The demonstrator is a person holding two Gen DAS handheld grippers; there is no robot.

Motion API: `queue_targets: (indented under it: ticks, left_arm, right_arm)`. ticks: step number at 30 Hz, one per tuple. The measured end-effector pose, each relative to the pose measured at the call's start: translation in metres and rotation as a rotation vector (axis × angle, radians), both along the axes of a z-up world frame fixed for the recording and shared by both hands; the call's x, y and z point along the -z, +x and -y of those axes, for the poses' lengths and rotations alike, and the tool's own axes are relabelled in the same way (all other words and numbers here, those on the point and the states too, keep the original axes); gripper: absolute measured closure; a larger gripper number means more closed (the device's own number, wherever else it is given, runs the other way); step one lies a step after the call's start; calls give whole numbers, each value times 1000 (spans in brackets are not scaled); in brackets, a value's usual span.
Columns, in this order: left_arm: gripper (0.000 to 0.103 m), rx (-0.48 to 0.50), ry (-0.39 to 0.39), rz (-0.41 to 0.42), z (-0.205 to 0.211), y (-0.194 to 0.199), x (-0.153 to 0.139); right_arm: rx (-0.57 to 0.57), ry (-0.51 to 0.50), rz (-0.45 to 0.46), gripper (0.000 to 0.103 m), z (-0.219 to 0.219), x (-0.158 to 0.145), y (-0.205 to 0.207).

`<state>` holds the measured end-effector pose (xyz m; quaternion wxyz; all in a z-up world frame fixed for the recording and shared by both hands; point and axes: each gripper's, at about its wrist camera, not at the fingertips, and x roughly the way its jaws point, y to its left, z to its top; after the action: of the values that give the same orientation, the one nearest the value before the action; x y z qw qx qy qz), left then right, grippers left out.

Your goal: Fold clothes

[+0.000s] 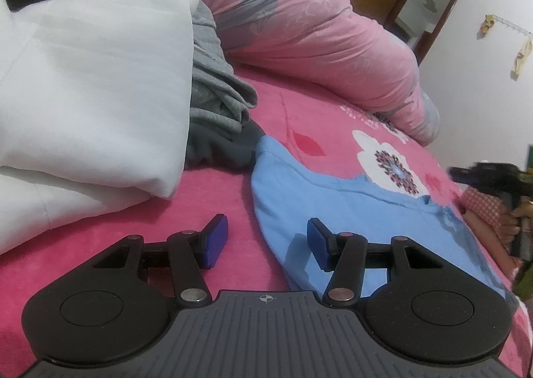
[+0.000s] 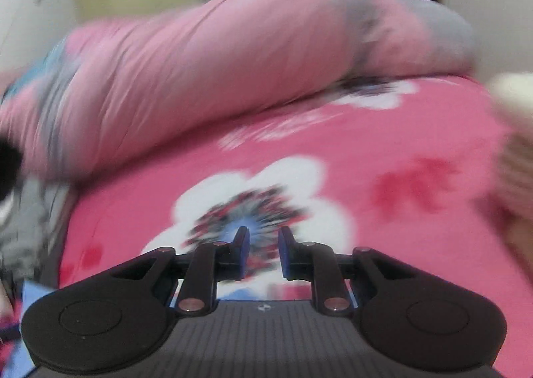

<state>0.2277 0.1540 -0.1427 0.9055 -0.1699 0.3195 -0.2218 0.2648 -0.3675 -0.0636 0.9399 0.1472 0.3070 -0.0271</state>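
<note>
A light blue garment [image 1: 349, 211] lies spread flat on the pink flowered bedspread [image 1: 299, 111]. My left gripper [image 1: 266, 241] hovers low over its left edge, open, with nothing between the pads; the right fingertip [image 1: 316, 238] is above the blue cloth and the left fingertip [image 1: 216, 238] above bare bedspread. In the blurred right wrist view, my right gripper [image 2: 263, 244] stands over a white flower print on the bedspread [image 2: 366, 144]. Its jaws are a narrow gap apart and hold nothing. A corner of the blue garment [image 2: 33, 291] shows at the lower left.
A bulky white fabric [image 1: 93, 94] lies at the left, with crumpled grey clothes [image 1: 216, 94] and a dark grey piece [image 1: 226, 148] beside it. A rolled pink quilt [image 1: 316, 38] lines the far side of the bed. A person's hand [image 1: 516, 211] is at the right edge.
</note>
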Motion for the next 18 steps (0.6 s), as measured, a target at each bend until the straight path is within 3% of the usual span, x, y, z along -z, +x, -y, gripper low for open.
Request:
queue_targets:
  ticks: [3,5,11,14,15,16,18]
  left_arm:
    - [50,-5,-27,0,-3,1,2]
    - [50,-12,-56,-2,-7,2,3]
    - [51,-31,-117,0,-15,2,6]
    - [51,-41,-86,13,-12,1,1]
    - [51,-47,-64,23,-8,1,-2]
    - [51,-54,-41,36,-5,0,-6]
    - [51,-54,-1,63,4,0,-13]
  right_arm:
    - [28,88,-37,60,37,11,-16]
    - [34,153,-73,55,58,22,-25]
    - [-19,269,-139,55,78,52,-23]
    - [-55,237,-125,67,70,57,-18]
    - [-64,230,-121,84,69,58,-19]
    - [-71,223,-118,92,67,59,-19]
    - [-82,213,-108,94,66,59,-20]
